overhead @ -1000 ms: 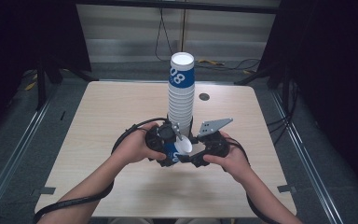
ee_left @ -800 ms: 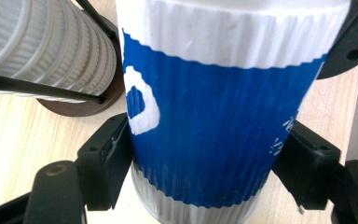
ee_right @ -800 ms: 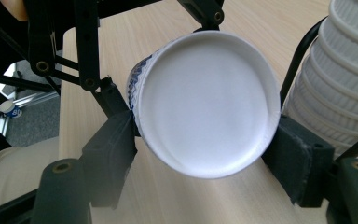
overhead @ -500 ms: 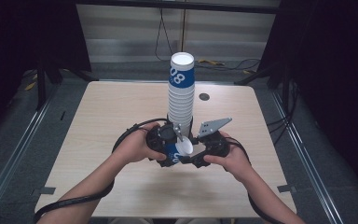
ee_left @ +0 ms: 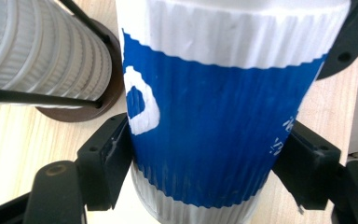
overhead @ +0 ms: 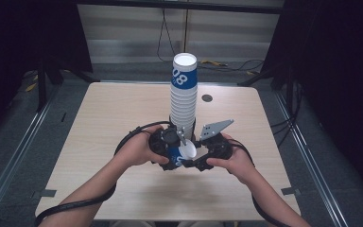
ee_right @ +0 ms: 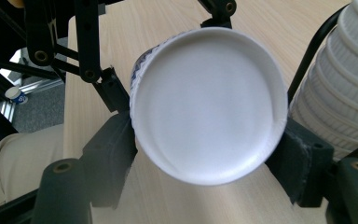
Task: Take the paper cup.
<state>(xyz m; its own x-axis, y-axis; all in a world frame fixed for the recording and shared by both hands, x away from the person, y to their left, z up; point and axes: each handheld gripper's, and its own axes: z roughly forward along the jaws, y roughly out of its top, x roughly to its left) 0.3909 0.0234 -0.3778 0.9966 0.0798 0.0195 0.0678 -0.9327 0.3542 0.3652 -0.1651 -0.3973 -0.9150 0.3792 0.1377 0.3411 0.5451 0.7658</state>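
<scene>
nothing moved; stack [overhead: 184,92] top cup [overhead: 185,71] reads "08".

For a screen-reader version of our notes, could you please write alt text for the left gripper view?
A blue and white ribbed paper cup is clamped between the left gripper's two black fingers, one on each side of it. Behind it at upper left, a stack of white ribbed cups sits in a dark round base on the light wooden table.
</scene>
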